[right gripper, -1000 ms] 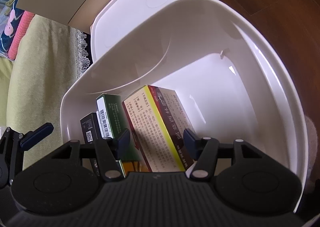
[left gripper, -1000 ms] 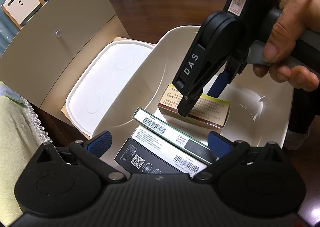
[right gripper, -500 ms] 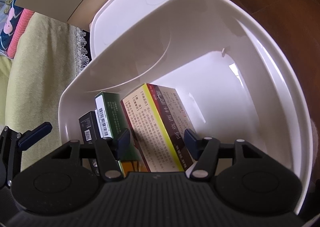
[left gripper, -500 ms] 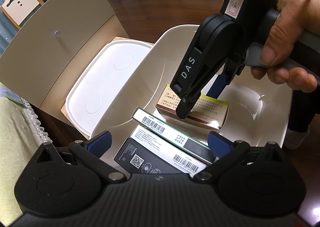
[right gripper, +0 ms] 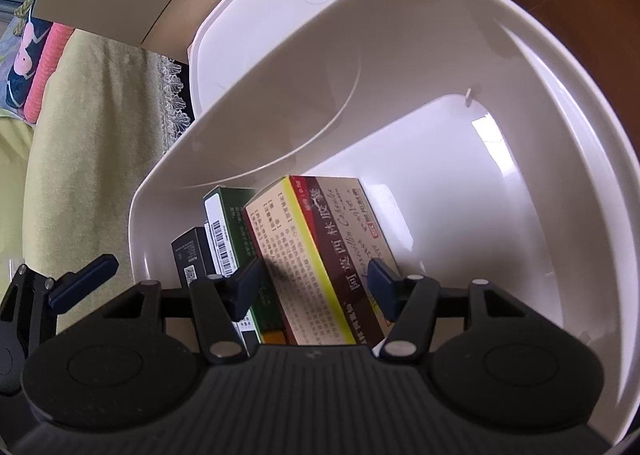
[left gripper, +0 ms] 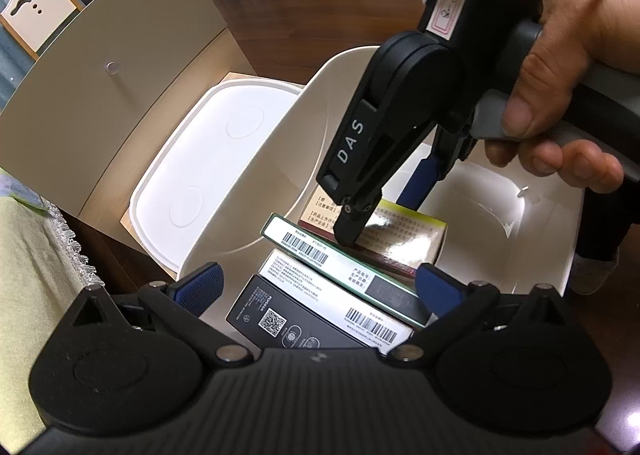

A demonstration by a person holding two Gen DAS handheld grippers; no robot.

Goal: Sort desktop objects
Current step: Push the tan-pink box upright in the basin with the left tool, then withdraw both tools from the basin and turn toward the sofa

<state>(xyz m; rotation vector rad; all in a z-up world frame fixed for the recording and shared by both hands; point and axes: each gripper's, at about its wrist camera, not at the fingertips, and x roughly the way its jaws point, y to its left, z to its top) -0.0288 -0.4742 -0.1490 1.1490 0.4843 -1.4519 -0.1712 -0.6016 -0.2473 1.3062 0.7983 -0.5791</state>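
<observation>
A white plastic bin holds several boxes on edge: a black box, a white barcoded box, a green-edged box and a maroon-and-yellow medicine box. My right gripper, held by a hand, reaches down into the bin and is shut on the maroon-and-yellow box. In the right wrist view its gripper has one blue pad on each side of that box, beside the green box. My left gripper hangs open over the bin's near end with nothing gripped.
The bin's white lid lies flat beside it in an open beige carton. A yellow-green cloth with a lace edge covers the surface to the left. Dark wood lies beyond. The bin's right half holds nothing.
My right gripper, with the maroon-and-yellow box in it, has edged slightly toward the green box. The left gripper has stayed still.
</observation>
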